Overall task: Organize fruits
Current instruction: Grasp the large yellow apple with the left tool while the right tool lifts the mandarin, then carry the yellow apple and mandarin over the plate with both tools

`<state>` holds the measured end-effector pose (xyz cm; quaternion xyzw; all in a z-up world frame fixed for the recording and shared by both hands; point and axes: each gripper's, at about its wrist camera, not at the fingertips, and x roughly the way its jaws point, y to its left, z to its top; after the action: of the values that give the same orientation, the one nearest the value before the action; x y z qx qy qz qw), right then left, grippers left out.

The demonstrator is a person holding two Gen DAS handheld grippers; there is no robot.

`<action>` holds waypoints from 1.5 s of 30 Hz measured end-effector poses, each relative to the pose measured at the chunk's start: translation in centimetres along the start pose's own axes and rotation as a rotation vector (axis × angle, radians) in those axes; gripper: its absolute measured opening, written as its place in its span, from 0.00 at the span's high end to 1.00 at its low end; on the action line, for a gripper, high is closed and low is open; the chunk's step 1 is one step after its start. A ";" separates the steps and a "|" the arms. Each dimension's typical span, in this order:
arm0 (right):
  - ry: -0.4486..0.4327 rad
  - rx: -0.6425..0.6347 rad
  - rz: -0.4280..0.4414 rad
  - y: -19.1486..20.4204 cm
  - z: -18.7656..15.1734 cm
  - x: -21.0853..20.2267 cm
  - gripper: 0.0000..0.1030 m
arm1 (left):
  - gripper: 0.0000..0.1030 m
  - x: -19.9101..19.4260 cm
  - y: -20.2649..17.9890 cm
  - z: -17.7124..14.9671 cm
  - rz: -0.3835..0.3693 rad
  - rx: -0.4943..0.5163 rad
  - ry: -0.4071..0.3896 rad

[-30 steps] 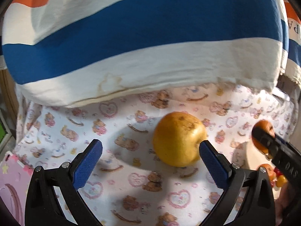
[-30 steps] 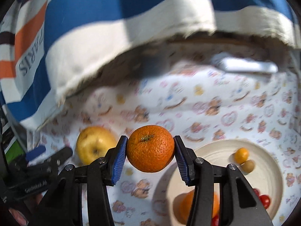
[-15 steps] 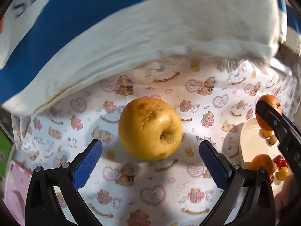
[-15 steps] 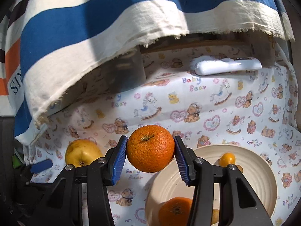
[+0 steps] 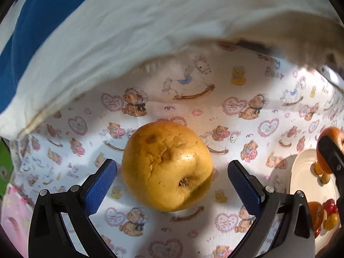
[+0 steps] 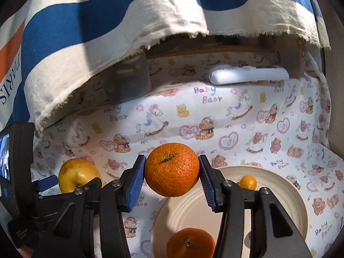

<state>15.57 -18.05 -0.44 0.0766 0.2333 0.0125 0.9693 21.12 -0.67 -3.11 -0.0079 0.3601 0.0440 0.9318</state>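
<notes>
The yellow apple (image 5: 167, 166) now sits between the left tool's (image 5: 172, 177) wide-open pads, still on the tabletop (image 5: 193, 111). Right tool (image 6: 171, 177) clamps an orange (image 6: 171, 169) above the plate (image 6: 286, 195), which already holds some fruit.

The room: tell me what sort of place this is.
Probably a home, perhaps a table or bed in a living space. A nursery-print cloth with teddy bears covers the surface, a striped blanket hangs over its far edge, and a white remote control lies beside a plate of fruit.
</notes>
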 end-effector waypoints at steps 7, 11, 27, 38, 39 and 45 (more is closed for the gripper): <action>0.013 -0.013 0.004 0.5 -0.2 0.2 0.51 | 0.01 2.3 1.0 -0.1 0.009 -0.052 0.039; 0.017 -0.010 0.007 0.4 -0.2 0.3 0.51 | 0.01 3.6 1.6 0.1 0.017 -0.090 0.069; 0.044 0.004 0.021 0.3 -0.3 0.9 0.51 | 0.13 0.5 2.7 -1.0 -0.047 -0.037 -0.027; 0.061 0.058 0.065 0.5 1.5 -1.5 0.51 | 0.13 -9.0 4.2 -1.8 -0.117 -0.003 -0.161; 0.058 0.055 0.073 0.6 1.7 -2.0 0.51 | 0.13 -9.7 4.4 -2.1 -0.128 -0.003 -0.170; 0.071 0.008 0.142 -0.6 2.5 -5.2 0.51 | 0.13 -12.4 3.5 -2.5 -0.182 0.024 -0.205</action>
<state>12.08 -19.36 4.00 0.0964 0.2615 0.0831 0.9568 9.94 1.76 3.43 -0.0250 0.2612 -0.0444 0.9639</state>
